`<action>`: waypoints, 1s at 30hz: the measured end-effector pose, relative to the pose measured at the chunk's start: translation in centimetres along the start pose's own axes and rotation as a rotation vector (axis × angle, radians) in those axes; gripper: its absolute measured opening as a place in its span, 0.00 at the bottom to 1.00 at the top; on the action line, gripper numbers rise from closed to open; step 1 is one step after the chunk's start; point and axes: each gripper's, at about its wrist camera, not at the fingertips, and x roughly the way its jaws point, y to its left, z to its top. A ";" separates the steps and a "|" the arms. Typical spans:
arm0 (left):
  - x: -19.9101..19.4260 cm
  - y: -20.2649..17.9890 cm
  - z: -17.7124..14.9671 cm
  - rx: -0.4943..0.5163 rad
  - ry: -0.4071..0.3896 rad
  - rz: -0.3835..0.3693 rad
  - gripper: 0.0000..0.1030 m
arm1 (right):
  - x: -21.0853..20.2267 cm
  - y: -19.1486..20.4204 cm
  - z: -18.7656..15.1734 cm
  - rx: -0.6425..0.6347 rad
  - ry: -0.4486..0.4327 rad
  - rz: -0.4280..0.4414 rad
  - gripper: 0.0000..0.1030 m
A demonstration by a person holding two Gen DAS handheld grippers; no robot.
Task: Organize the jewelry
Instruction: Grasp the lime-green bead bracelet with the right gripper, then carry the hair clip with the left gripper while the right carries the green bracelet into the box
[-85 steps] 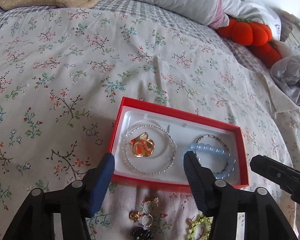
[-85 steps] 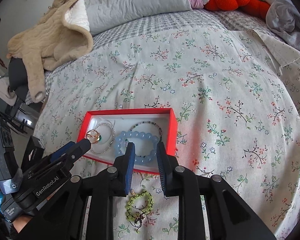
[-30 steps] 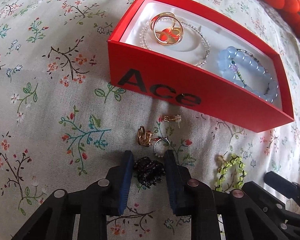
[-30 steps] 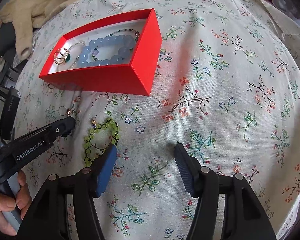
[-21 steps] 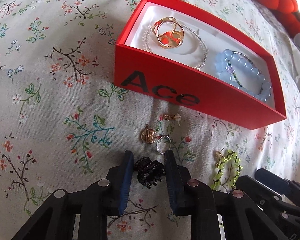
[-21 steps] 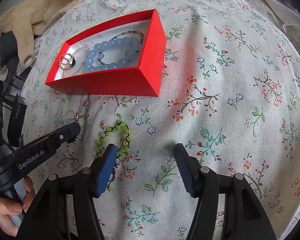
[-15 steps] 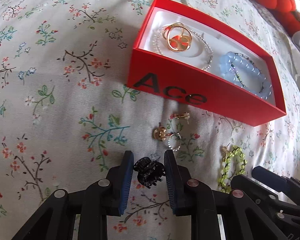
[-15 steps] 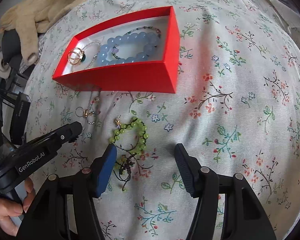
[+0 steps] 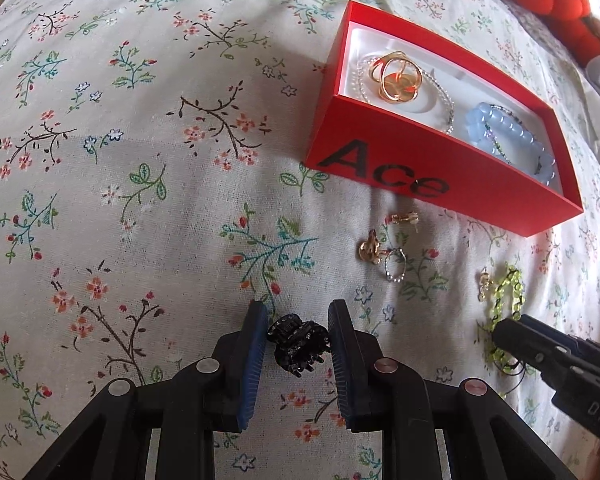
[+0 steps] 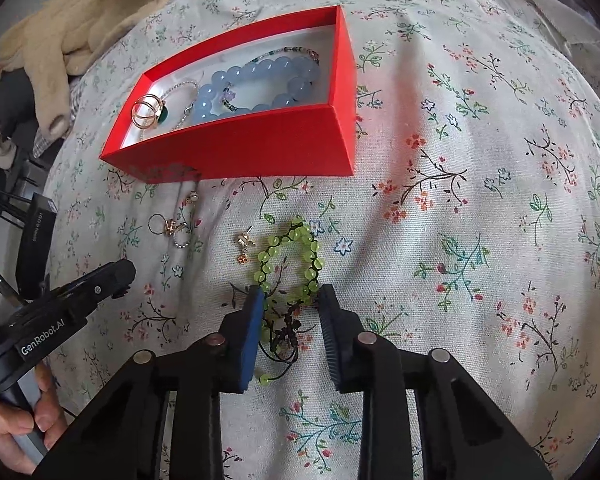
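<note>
Black plastic left gripper (image 9: 298, 346): blue ribbed pads (image 9: 254, 364), round silver screws along the linkage. Matching black right gripper (image 10: 288, 330) wears the same blue pads; white "GenRobot.AI" lettering marks the left gripper's side, grey handle below it.

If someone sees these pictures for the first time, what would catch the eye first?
Probably the red box on the flowered bedspread, with a blue bead bracelet and gold ring inside. Nearer, the left gripper holds a black hair clip, and the right gripper is closing around a green bead bracelet.
</note>
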 end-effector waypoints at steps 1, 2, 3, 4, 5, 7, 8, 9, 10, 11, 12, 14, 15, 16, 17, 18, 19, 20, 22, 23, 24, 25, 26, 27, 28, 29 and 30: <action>0.0 0.1 0.0 0.001 0.000 -0.001 0.24 | 0.0 -0.1 0.0 0.000 0.002 0.007 0.19; -0.1 0.2 -0.1 0.003 0.001 -0.001 0.24 | -0.1 -0.2 -0.1 0.001 0.004 0.017 0.15; -0.2 0.4 -0.2 0.003 0.001 -0.002 0.24 | -0.1 -0.3 -0.2 0.004 0.010 0.026 0.13; -0.2 0.4 -0.2 0.003 0.002 -0.003 0.24 | -0.1 -0.4 -0.2 0.005 0.012 0.031 0.12; -0.2 0.4 -0.2 0.002 0.002 -0.005 0.24 | -0.2 -0.5 -0.3 0.004 0.012 0.033 0.11; -0.2 0.1 -0.2 0.001 0.002 -0.007 0.24 | -0.4 -0.5 -0.4 -0.001 0.013 0.038 0.11; -0.3 0.0 -0.3 0.001 0.001 -0.009 0.24 | -0.6 -0.5 -0.5 -0.005 0.011 0.040 0.11; -0.4 0.0 -0.3 0.003 0.000 -0.010 0.24 | -0.7 -0.5 -0.5 -0.008 0.008 0.042 0.11; -0.5 -0.2 -0.3 0.006 -0.001 -0.010 0.24 | -0.9 -0.4 -0.5 -0.011 0.006 0.048 0.11; -0.6 -0.2 -0.3 0.011 -0.004 -0.010 0.24 | -1.2 -0.4 -0.6 -0.012 0.003 0.054 0.11; -0.5 -0.7 -0.1 0.014 -0.007 -0.010 0.24 | -1.5 -0.4 -0.6 -0.015 -0.004 0.060 0.11; -0.9 -0.8 0.0 0.016 -0.020 -0.021 0.24 | -2.1 -0.3 -0.5 -0.022 -0.024 0.063 0.11; -1.1 -0.8 0.0 0.015 -0.028 -0.027 0.24 | -2.5 -0.3 -0.4 -0.025 -0.034 0.064 0.11; -1.3 -0.7 0.0 0.014 -0.036 -0.030 0.24 | -2.8 -0.2 -0.3 -0.026 -0.043 0.065 0.11; -1.5 -0.7 0.1 0.013 -0.043 -0.031 0.24 | -3.0 -0.2 -0.2 -0.027 -0.051 0.068 0.11; -1.6 -0.5 0.2 0.012 -0.049 -0.033 0.24 | -3.2 -0.2 -0.1 -0.025 -0.056 0.072 0.11; -1.7 -0.4 0.2 0.008 -0.053 -0.034 0.24 | -3.3 -0.3 -0.1 -0.023 -0.058 0.075 0.11; -1.8 -0.3 0.3 0.004 -0.055 -0.036 0.24 | -3.4 -0.4 0.0 -0.021 -0.059 0.076 0.11; -1.9 0.0 0.3 -0.003 -0.055 -0.039 0.24 | -3.6 -0.4 0.0 -0.030 -0.067 0.059 0.11; -1.9 -0.1 0.4 -0.004 -0.056 -0.039 0.24 | -3.8 -0.4 0.1 -0.038 -0.075 0.046 0.11; -2.0 0.0 0.4 -0.004 -0.057 -0.039 0.24 | -4.0 -0.5 0.2 -0.042 -0.087 0.035 0.11; -1.9 -0.1 0.5 -0.005 -0.059 -0.041 0.24 | -4.3 -0.5 0.4 -0.043 -0.098 0.030 0.11; -2.0 -0.1 0.5 -0.004 -0.061 -0.044 0.24 | -4.6 -0.4 0.5 -0.047 -0.110 0.030 0.11; -2.1 -0.1 0.5 -0.002 -0.065 -0.048 0.24 | -5.0 -0.4 0.6 -0.049 -0.123 0.031 0.11; -2.3 -0.1 0.5 0.001 -0.071 -0.052 0.24 | -5.4 -0.4 0.8 -0.052 -0.136 0.033 0.11; -2.4 -0.1 0.6 0.004 -0.078 -0.056 0.24 | -5.8 -0.2 1.0 -0.056 -0.151 0.037 0.11; -2.6 -0.3 0.7 0.006 -0.087 -0.060 0.24 | -6.3 -0.1 1.1 -0.064 -0.166 0.039 0.11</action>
